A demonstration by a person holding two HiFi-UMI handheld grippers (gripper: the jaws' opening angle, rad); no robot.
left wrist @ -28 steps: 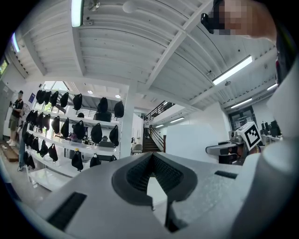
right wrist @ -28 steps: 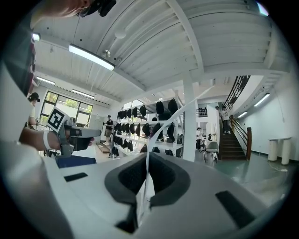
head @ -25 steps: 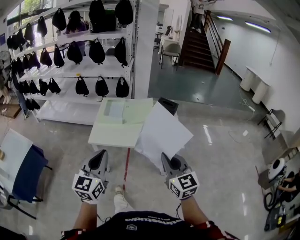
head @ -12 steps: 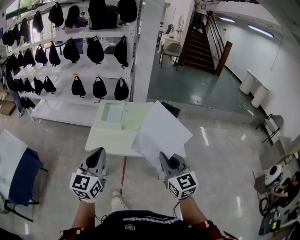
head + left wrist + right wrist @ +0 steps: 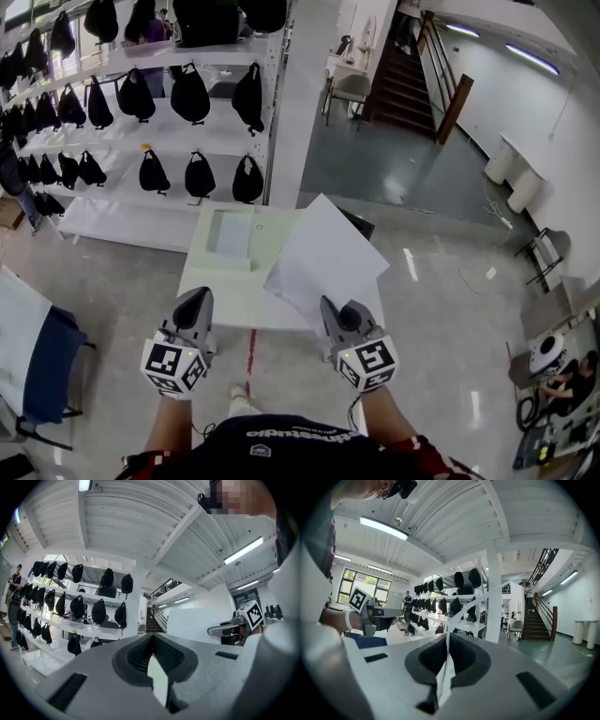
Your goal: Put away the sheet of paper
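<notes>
1 sheet (image 5: pixel 325 251) in R tool (image 5: pixel 328 306) (L tool (image 5: pixel 200 296) shut, empty); 1 table (image 5: pixel 223 292)

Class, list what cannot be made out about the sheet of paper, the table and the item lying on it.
Sheet of paper: edge-on in the right gripper view; any print too small in the head view.
Table: head view, part of its top hidden behind the sheet.
Pale flat item on the table: head view, too small to identify.
</notes>
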